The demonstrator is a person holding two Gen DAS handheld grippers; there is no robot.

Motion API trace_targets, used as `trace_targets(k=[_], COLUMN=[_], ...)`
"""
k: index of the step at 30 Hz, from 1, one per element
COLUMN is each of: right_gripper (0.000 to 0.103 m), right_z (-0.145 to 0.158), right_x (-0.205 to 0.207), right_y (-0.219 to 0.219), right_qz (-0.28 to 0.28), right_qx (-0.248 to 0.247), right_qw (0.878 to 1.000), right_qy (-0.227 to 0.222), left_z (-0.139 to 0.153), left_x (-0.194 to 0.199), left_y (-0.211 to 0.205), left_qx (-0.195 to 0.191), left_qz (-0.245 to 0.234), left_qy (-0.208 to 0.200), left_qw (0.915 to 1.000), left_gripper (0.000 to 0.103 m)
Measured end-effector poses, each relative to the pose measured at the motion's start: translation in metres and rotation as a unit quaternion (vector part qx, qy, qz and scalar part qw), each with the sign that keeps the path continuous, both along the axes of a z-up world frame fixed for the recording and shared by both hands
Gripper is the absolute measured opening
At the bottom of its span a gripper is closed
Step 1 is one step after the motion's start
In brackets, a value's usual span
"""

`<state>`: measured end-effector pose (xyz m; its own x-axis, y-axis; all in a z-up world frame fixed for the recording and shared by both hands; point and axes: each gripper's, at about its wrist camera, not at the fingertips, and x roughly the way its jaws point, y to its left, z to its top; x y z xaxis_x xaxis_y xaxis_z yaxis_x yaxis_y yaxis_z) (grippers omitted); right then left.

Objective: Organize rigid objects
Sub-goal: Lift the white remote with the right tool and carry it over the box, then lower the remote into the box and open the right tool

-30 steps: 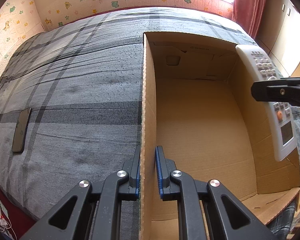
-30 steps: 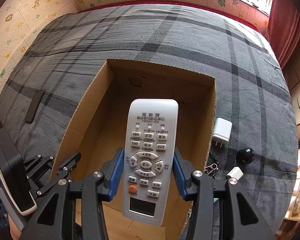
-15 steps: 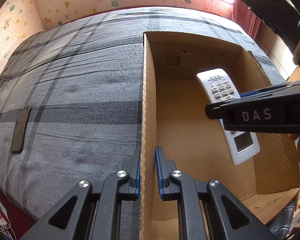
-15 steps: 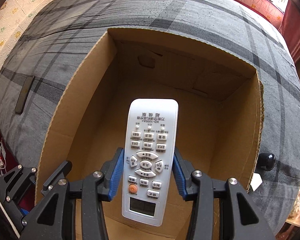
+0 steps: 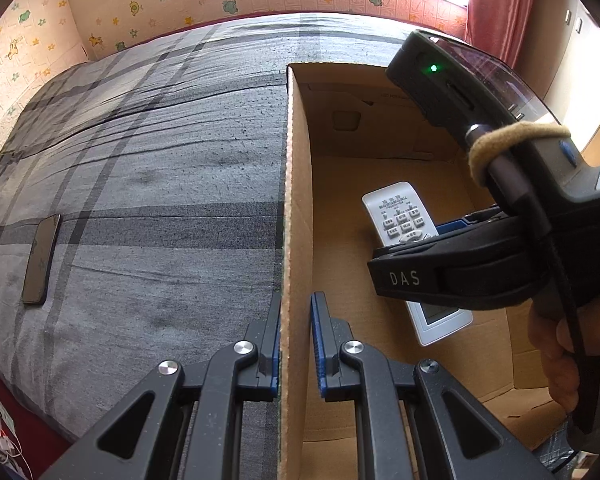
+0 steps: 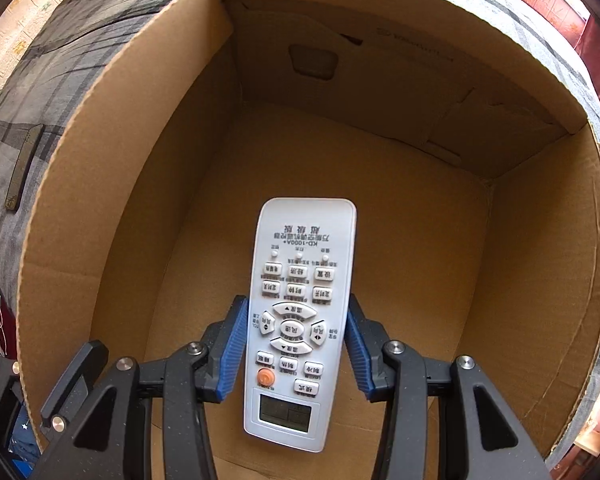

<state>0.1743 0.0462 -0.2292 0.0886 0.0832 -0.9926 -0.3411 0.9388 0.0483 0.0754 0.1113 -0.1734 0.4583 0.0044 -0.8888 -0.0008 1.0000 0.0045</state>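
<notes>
Clamping the near part of the cardboard box's (image 5: 296, 208) left wall, the left gripper (image 5: 295, 344) has its blue pads pressed on either side of the cardboard edge, one pad outside over the bedspread and one inside the box. In the right wrist view the right gripper (image 6: 296, 344) grasps a white remote control (image 6: 300, 304) across its width, the blue pads tight against both long edges at about the level of the round navigation buttons (the orange button and the small display sit nearer the camera, the printed label at the far end). The remote is down inside the box, above its brown floor; whether its far end touches the floor cannot be told. From the left wrist view the same remote (image 5: 400, 216) shows beyond the black body of the right gripper (image 5: 452, 240), and part of the person's right hand (image 5: 556, 344) curls round the handle at the right edge. The box is open at the top and stands on a grey plaid bedspread (image 5: 148, 184). Further left on that bedspread lies a dark phone (image 5: 41, 260), well apart from the box. Beyond the bed runs a wall with cartoon stickers (image 5: 228, 4), and a red curtain (image 5: 496, 4) hangs at the far right.
</notes>
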Motion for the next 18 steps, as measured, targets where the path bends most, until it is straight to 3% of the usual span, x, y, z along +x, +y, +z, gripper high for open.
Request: trace_targets(k=[9, 18], right_gripper=[0.050, 0.050], right_z=[-0.008, 0.003], right_x=[0.011, 0.020], right_y=[-0.005, -0.011], right_qz=[-0.007, -0.011], right_qx=[0.005, 0.011], right_qw=[1.000, 1.000], right_qy=[0.016, 0.000], left_z=[-0.001, 0.000], left_x=[0.001, 0.002], left_y=[0.000, 0.000], left_qx=[0.001, 0.001], left_qz=[0.001, 0.001], left_qy=[0.001, 0.002], left_qw=[1.0000, 1.0000], left_gripper=[0.013, 0.013])
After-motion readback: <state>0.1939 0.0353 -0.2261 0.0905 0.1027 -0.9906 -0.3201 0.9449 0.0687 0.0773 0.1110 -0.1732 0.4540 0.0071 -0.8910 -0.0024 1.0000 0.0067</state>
